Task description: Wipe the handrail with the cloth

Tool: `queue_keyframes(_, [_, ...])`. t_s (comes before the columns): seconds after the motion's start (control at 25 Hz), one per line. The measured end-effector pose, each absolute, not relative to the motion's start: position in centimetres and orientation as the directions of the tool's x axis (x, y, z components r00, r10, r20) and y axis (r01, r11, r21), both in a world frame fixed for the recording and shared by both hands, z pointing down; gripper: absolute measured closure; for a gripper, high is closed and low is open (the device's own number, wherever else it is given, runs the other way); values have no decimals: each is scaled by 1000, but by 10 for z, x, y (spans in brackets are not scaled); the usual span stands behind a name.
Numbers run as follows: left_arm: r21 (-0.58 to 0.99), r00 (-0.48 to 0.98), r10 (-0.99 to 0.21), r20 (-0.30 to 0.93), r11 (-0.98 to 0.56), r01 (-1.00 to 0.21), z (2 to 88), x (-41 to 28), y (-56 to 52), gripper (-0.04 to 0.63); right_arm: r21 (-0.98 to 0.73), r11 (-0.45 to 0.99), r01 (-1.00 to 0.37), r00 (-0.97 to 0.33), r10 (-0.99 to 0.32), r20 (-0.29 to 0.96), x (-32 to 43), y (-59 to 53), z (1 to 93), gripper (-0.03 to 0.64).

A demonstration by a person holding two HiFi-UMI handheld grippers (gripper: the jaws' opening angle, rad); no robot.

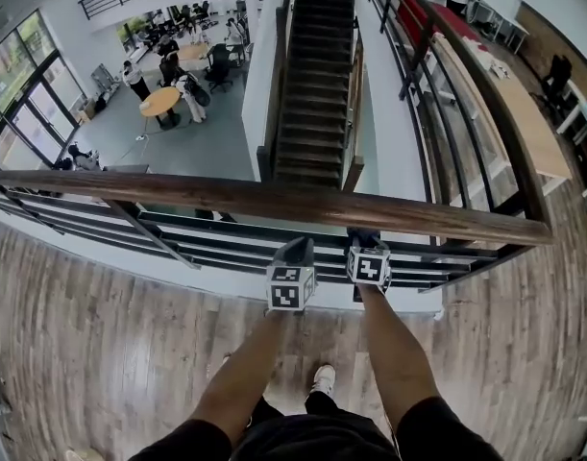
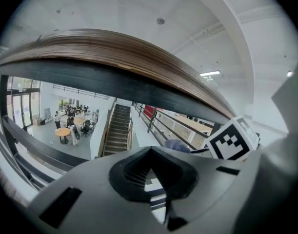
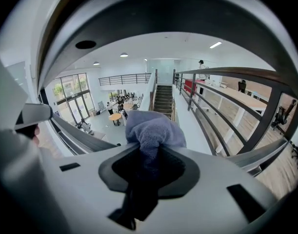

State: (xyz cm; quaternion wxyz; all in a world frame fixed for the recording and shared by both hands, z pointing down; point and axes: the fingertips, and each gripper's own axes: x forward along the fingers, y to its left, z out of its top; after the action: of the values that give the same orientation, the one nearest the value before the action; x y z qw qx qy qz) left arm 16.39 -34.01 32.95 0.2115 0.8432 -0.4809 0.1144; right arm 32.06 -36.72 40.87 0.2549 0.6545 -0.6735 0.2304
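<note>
Head view: one brown wooden handrail point(image 1: 274, 203) runs left to right, with two grippers just beneath it — left gripper point(image 1: 298, 250), right gripper point(image 1: 362, 238). Left gripper view: jaws pressed together, empty. Right gripper view: jaws pinch one blue-grey fluffy cloth point(image 3: 151, 129).

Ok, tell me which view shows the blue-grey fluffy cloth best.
The right gripper view: the blue-grey fluffy cloth fills its centre, bunched and clamped in the right gripper. The head view shows only a dark scrap by the wooden handrail; the left gripper view, a small bluish lump.
</note>
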Motion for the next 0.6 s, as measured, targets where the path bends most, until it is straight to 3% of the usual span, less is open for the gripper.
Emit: queue_keyframes(0.6, [204,593,-663,457,-571,-795,356,334,-333,597,54,-43,-998,67,-793,606,495,-345,410,525])
